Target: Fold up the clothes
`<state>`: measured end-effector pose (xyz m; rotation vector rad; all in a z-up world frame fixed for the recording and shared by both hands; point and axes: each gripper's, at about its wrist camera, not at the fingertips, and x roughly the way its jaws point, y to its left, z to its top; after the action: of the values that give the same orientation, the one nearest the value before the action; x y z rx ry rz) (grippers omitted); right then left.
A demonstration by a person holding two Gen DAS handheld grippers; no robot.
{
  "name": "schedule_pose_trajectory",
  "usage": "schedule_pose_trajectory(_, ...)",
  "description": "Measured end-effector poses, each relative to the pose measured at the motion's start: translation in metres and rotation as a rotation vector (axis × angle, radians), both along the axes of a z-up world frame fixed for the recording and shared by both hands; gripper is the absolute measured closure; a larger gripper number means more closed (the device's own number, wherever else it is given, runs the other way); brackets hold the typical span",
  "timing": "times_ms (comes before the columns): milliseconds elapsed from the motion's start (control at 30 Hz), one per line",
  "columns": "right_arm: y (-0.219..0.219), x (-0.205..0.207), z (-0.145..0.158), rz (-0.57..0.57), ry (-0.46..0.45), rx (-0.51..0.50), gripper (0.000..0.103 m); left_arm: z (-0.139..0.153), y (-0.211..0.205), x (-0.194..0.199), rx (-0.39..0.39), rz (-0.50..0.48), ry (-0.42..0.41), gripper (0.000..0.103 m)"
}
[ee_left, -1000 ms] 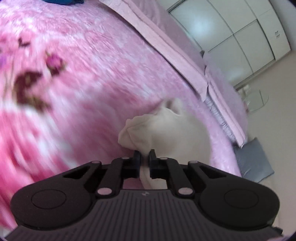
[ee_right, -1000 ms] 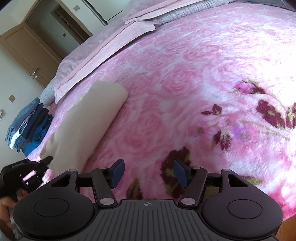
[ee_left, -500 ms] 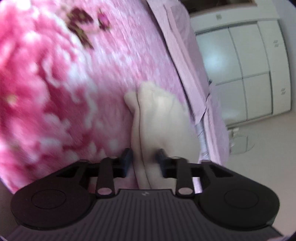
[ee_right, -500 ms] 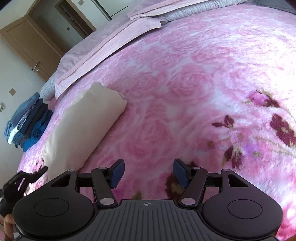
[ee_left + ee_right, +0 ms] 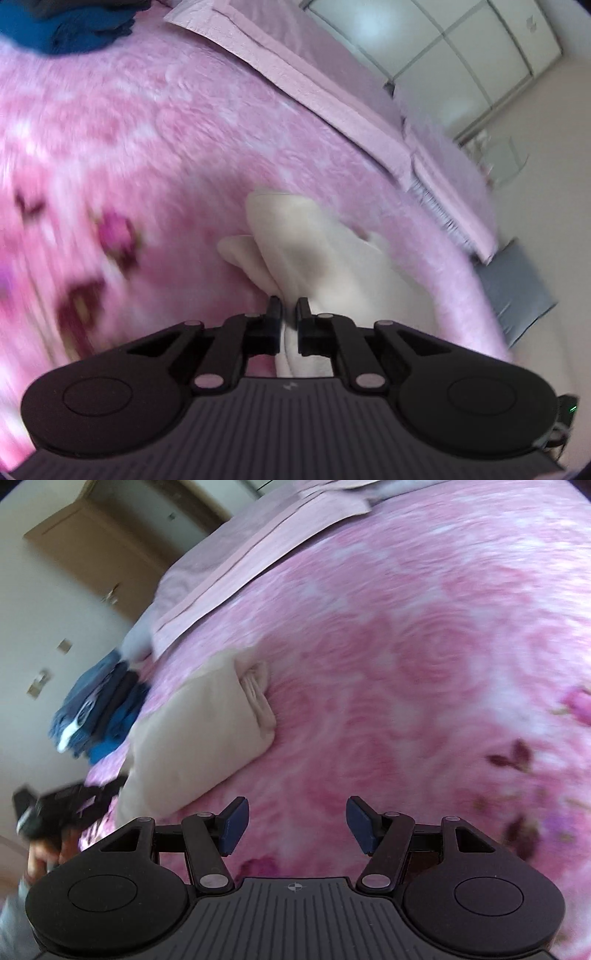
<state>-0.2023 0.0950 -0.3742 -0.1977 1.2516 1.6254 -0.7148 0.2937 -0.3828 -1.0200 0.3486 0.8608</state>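
A cream garment (image 5: 314, 251) lies folded on the pink rose blanket (image 5: 147, 147), its layered end (image 5: 258, 698) showing in the right wrist view. My left gripper (image 5: 289, 306) has its jaws closing, and they pinch the near edge of that cream cloth. In the right wrist view the same gripper (image 5: 110, 790) shows as a blurred black shape at the garment's (image 5: 199, 738) near-left corner, with a person's hand (image 5: 40, 853) behind it. My right gripper (image 5: 295, 814) hovers open over the blanket (image 5: 406, 664), just right of the garment, with nothing between its blue pads.
A stack of folded blue clothes (image 5: 99, 716) sits near the bed's edge beyond the garment, also in the left wrist view as the blue pile (image 5: 66, 26). Pink pillows (image 5: 314, 74) line the bed's head. A grey cushion (image 5: 517, 291) lies on the floor by a white wardrobe (image 5: 443, 44).
The left jaws opened around the cloth edge, then narrowed onto it again as that hand swung. The garment now looks shorter, with a folded end. The right gripper drifted closer to it.
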Motion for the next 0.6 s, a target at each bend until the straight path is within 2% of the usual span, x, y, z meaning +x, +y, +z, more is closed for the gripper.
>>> schedule_pose_trajectory(133,0.015,-0.002,-0.010,0.025,0.075,-0.005,0.041,-0.025,0.014,-0.005,-0.093,-0.009,-0.037,0.094)
schedule_pose_trajectory(200,0.025,0.001,-0.017,0.029,0.148,0.003,0.041,-0.034,0.003,-0.009,-0.116,0.035,-0.077,0.081)
schedule_pose_trajectory(267,0.040,0.006,-0.024,0.028,0.234,0.024,0.041,-0.042,-0.013,-0.017,-0.149,0.110,-0.154,0.072)
schedule_pose_trajectory(333,0.058,0.009,-0.031,0.020,0.309,0.044,0.037,-0.050,-0.031,-0.025,-0.183,0.183,-0.226,0.071)
schedule_pose_trajectory(400,0.076,0.010,-0.038,0.020,0.353,0.045,0.027,-0.056,-0.048,-0.028,-0.203,0.244,-0.284,0.070)
schedule_pose_trajectory(433,0.085,0.007,-0.042,0.028,0.365,0.039,0.027,-0.057,-0.055,-0.028,-0.212,0.267,-0.310,0.070)
schedule_pose_trajectory(500,0.100,-0.004,-0.052,0.057,0.360,0.019,0.027,-0.060,-0.064,-0.025,-0.228,0.287,-0.356,0.069)
schedule_pose_trajectory(567,0.106,-0.014,-0.056,0.075,0.324,0.011,0.027,-0.064,-0.067,-0.019,-0.240,0.277,-0.369,0.072)
schedule_pose_trajectory(600,0.108,-0.018,-0.056,0.080,0.308,0.016,0.028,-0.064,-0.065,-0.015,-0.237,0.261,-0.356,0.082)
